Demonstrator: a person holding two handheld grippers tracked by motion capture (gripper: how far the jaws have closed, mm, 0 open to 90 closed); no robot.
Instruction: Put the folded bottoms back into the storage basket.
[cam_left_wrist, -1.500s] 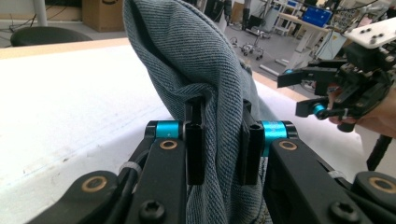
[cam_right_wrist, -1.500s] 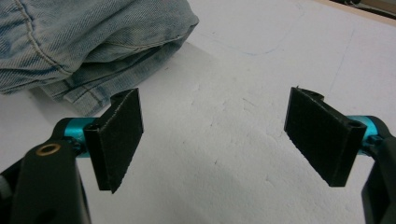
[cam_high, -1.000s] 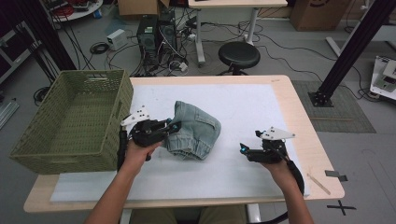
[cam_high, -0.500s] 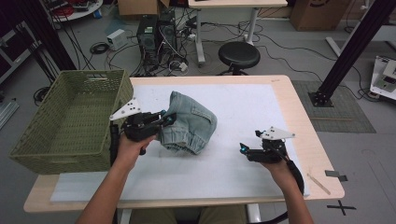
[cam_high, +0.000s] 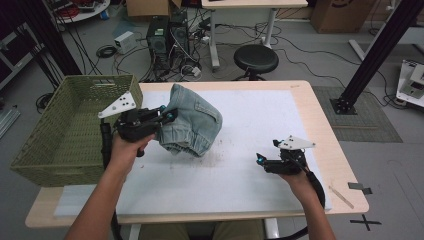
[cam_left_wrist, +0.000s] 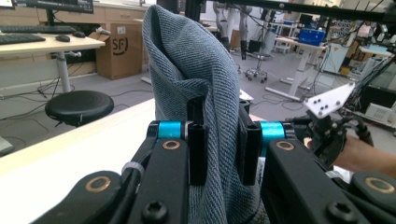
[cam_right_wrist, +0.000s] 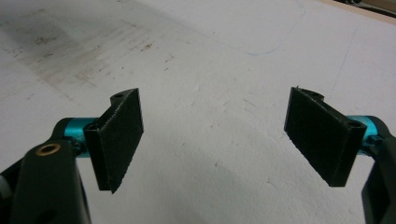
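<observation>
The letters "SF" stand printed in black on the side of a brown cardboard box at about ten o'clock in the left gripper view.

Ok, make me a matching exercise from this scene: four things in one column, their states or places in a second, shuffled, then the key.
Things:
1. left gripper
2. right gripper
3. green basket
4. black stool

States or places:
A. stands on the floor beyond the table
B. jaws wide apart over the white mat, nothing between them
C. sits at the table's left end
D. clamped on the folded denim garment

Pairs: 1-D, 2-B, 3-C, 4-A
</observation>
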